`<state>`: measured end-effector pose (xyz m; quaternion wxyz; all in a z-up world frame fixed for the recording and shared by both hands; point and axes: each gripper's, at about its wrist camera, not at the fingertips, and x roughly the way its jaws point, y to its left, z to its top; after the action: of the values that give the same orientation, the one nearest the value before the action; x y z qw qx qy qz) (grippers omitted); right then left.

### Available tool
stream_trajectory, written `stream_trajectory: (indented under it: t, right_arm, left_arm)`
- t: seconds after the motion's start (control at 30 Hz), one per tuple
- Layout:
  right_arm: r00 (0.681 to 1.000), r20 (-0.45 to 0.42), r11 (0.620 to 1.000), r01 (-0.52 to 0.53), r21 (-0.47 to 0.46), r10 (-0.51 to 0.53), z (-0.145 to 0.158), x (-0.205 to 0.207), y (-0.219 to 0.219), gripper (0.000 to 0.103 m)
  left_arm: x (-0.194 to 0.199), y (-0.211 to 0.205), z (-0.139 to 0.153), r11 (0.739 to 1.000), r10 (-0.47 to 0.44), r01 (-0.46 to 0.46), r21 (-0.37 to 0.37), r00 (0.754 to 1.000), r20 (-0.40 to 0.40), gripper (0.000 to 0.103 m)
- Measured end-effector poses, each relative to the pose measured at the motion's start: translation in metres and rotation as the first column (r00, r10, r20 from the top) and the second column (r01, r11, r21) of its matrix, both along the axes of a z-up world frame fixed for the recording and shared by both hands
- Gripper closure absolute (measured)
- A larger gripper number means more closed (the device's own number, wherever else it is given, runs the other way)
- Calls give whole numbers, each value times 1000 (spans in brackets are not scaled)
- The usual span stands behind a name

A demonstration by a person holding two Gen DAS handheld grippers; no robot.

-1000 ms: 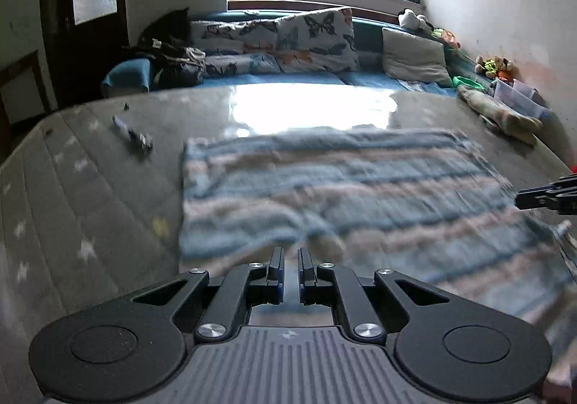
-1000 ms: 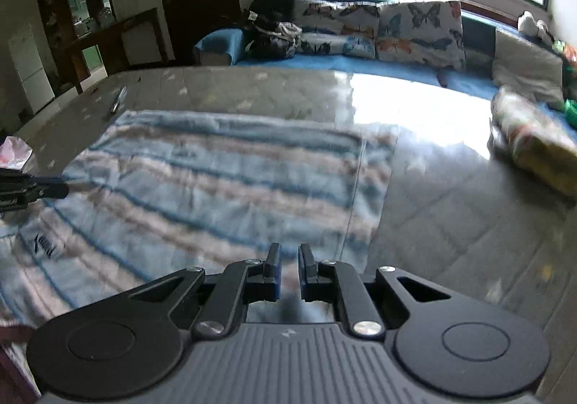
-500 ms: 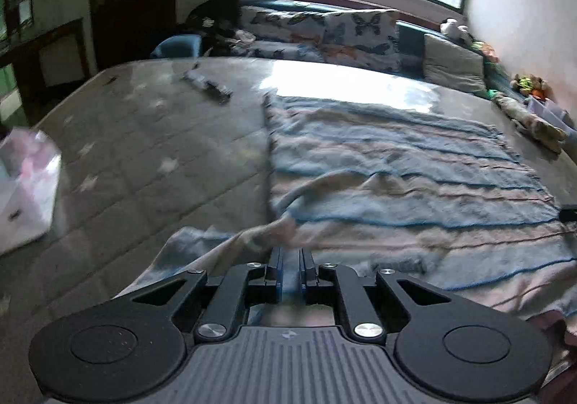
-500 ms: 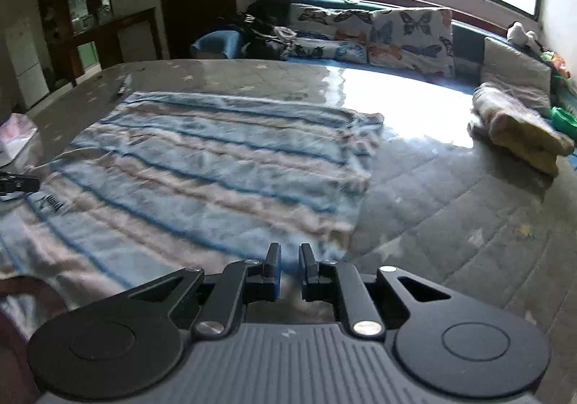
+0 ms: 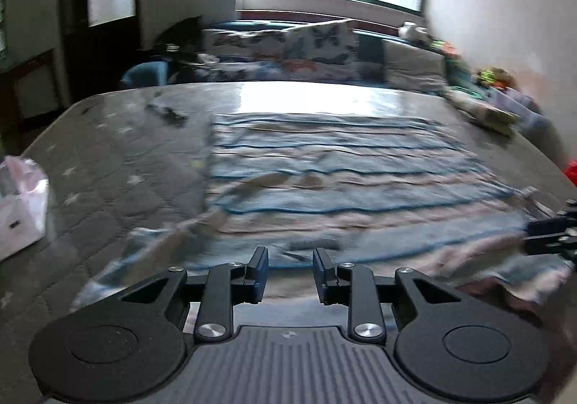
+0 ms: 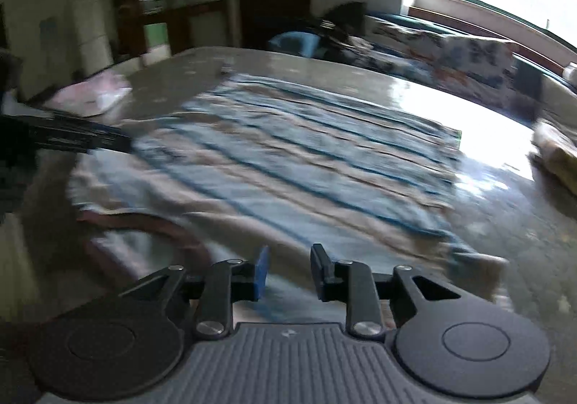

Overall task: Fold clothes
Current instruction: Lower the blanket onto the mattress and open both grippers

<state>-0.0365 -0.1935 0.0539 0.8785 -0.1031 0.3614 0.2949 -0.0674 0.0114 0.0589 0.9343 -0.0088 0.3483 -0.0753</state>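
Observation:
A blue and beige striped garment [image 5: 331, 173] lies spread on the grey quilted mattress [image 5: 119, 159]; it also shows in the right wrist view [image 6: 288, 166]. My left gripper [image 5: 290, 272] is open and empty over the garment's rumpled near-left edge. My right gripper [image 6: 288, 272] is open and empty over the near edge, where the cloth is bunched. The right gripper's fingers [image 5: 548, 236] show at the right edge of the left wrist view. The left gripper's fingers [image 6: 72, 141] show at the left of the right wrist view. Both views are blurred.
A pink-white plastic bag [image 5: 21, 202] lies on the mattress at the left. A small dark object [image 5: 167, 112] lies beyond the garment's far left corner. A folded cloth bundle [image 6: 557, 155] lies at the right. Butterfly pillows [image 5: 288, 50] line the far side under the window.
Both grippers were shut on the garment's near edge; now both are open and the cloth lies loose. Both views have swung and blurred.

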Motion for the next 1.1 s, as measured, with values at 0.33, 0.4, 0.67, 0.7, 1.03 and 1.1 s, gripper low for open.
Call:
stream_trajectory:
  t: [0.33,0.4,0.67,0.7,1.03,1.1]
  right_arm:
    - [998,8,996,-66,-63,66,-24,-20,42,74]
    - [998,10,996,-55,-68,55,-26,-21,43,86]
    - [998,3,994,-56,-94,57,-22,-29,39,96]
    - [998,-1,993,-62,-97,62,-23,-30,39,95]
    - [998,-59,999,-33,-37,31,-16,-36,19,92]
    - [998,-60,999,-28,-27,26,-15,-39,13,92]
  left_arm:
    - [-21,-24,-21,995,-103,103,13,994,-37,73]
    - [-24,-22,-23,994,-103,104,14,994,-40,73]
    - [-29,-11,-27,995,-91,92,23,995,-51,72]
    - [-29,-10,-27,995,-91,92,24,995,-51,72]
    - [-15,-27,-8,990,-138,138,13,990,-4,70]
    - [-9,-37,-6,987,-160,160,3,987,3,70]
